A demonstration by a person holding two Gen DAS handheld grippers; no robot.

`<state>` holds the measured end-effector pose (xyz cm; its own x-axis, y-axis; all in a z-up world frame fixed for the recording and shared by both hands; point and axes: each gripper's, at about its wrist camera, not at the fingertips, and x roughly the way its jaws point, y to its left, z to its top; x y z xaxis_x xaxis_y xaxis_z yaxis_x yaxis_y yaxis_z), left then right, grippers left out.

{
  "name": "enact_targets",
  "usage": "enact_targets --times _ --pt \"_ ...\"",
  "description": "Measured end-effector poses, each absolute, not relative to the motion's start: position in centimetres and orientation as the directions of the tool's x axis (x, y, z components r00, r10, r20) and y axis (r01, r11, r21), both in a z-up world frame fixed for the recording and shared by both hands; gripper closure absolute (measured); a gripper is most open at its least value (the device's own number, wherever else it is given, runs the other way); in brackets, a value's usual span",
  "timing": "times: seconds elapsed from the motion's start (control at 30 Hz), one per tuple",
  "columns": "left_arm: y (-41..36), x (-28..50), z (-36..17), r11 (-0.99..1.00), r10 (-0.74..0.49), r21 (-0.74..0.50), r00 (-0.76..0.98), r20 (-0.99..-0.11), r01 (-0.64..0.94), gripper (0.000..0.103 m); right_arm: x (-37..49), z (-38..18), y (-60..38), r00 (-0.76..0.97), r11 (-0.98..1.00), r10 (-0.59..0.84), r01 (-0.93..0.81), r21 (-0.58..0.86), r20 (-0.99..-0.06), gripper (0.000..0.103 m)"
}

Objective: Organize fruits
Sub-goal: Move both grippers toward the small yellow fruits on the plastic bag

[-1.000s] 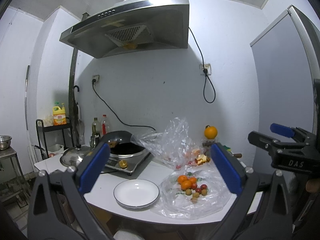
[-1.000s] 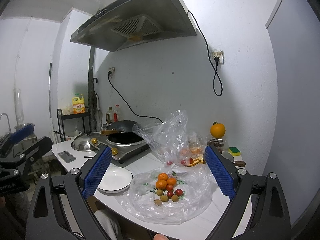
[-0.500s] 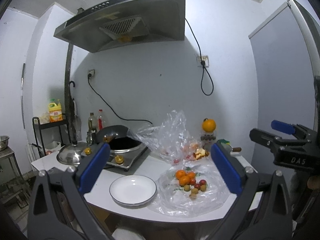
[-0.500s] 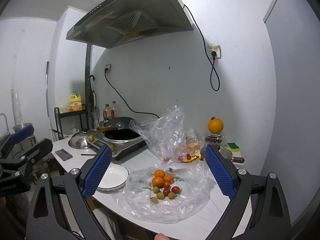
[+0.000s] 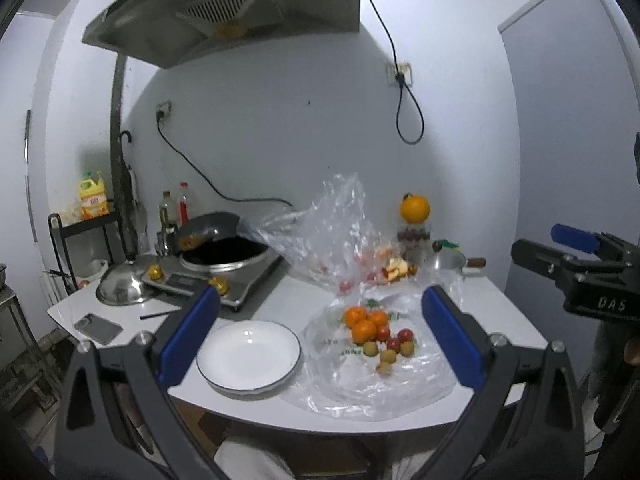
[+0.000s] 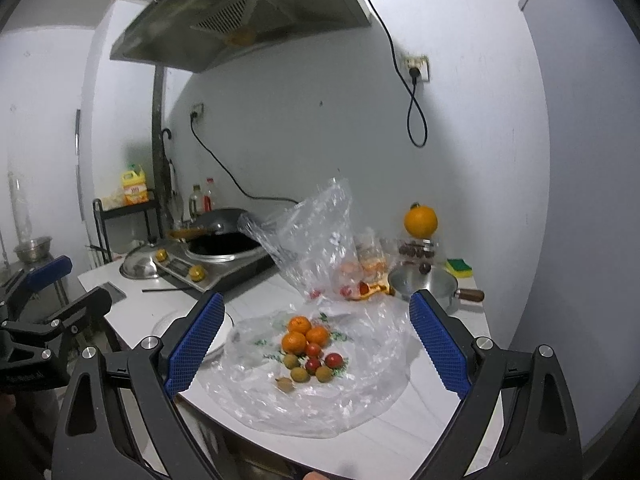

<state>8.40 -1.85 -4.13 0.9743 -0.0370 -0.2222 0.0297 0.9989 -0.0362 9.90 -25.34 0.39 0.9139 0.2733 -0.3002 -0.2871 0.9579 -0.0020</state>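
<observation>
A pile of fruit lies on a flat clear plastic bag point(image 5: 372, 384) on the white counter: three small oranges point(image 5: 363, 322), red cherry tomatoes point(image 5: 405, 335) and several tan longans point(image 5: 387, 357). The pile also shows in the right wrist view point(image 6: 306, 338). An empty white plate point(image 5: 248, 356) sits left of the bag; part of it shows in the right wrist view point(image 6: 222, 334). My left gripper point(image 5: 320, 332) is open and empty, in front of the counter edge. My right gripper point(image 6: 316, 344) is open and empty, facing the fruit.
A second, crumpled bag point(image 5: 328, 240) with more fruit stands behind. A wok on an induction cooker point(image 5: 224, 258), a pot lid point(image 5: 124, 282), a phone point(image 5: 98, 328), a small steel pot point(image 6: 424, 284), a sponge point(image 6: 459, 266) and a large orange on a jar point(image 6: 420, 220) crowd the counter's back.
Both grippers have come closer to the counter and tilted down a little; the fruit and plate look larger and nearer. Both stay open. Nothing on the counter has moved.
</observation>
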Motion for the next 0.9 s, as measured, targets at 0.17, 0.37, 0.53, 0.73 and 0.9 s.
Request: enact_targets --times 0.17,0.37,0.53,0.73,0.9 --pt "-2.8 10.8 -5.3 0.999 -0.045 -0.030 0.965 -0.258 0.039 0.002 12.2 -1.4 -25.5 0.894 0.957 0.272 -0.290 0.002 -0.356 0.007" --pt "-3.9 13.7 -6.7 0.999 -0.047 0.004 0.953 -0.300 0.050 0.002 14.9 -3.0 -25.9 0.869 0.954 0.278 -0.301 0.009 -0.409 0.017" --pt "-4.7 16.5 -8.5 0.997 -0.050 0.033 0.931 -0.362 0.067 0.002 17.2 -4.4 -26.4 0.844 0.947 0.300 -0.319 0.034 -0.445 0.026" --pt "-5.7 19.5 -10.7 0.995 -0.050 0.061 0.899 -0.435 0.085 0.011 20.0 -6.7 -26.2 0.799 0.933 0.327 -0.357 0.040 -0.505 0.059" --pt "-6.6 21.8 -12.7 0.991 -0.053 0.082 0.872 -0.487 0.106 0.013 21.6 -8.6 -25.7 0.763 0.918 0.349 -0.396 0.034 -0.544 0.066"
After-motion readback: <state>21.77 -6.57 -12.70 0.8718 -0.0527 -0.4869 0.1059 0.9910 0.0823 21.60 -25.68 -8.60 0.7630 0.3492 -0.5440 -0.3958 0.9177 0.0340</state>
